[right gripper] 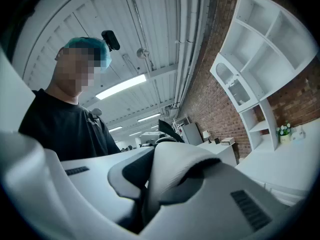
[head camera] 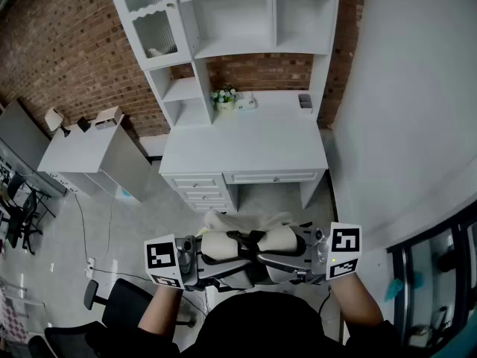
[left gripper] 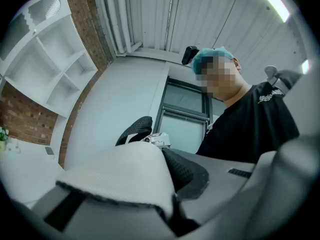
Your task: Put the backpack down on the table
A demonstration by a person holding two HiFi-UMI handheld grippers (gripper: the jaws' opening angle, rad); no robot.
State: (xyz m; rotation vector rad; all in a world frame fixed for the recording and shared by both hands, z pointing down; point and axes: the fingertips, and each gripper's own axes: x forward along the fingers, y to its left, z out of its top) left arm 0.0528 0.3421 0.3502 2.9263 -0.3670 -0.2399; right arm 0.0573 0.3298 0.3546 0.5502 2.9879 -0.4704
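Observation:
I hold a cream backpack (head camera: 240, 222) by its padded shoulder straps, close to my chest and above the floor in front of the white desk (head camera: 246, 144). In the head view my left gripper (head camera: 211, 263) and right gripper (head camera: 288, 258) point inward at each other. The left gripper (left gripper: 170, 204) is shut on a cream strap (left gripper: 120, 176) with black mesh lining. In its own view the right gripper (right gripper: 145, 204) is shut on the other strap (right gripper: 175, 171). Most of the bag's body is hidden below the grippers.
The desk carries a white shelf hutch (head camera: 231, 21), a small flower pot (head camera: 224, 99) and a small box (head camera: 305, 101) at the back. A grey cabinet (head camera: 89, 151) stands to the left, a black office chair (head camera: 112, 312) is by my left side, and a white wall (head camera: 402, 110) is on the right.

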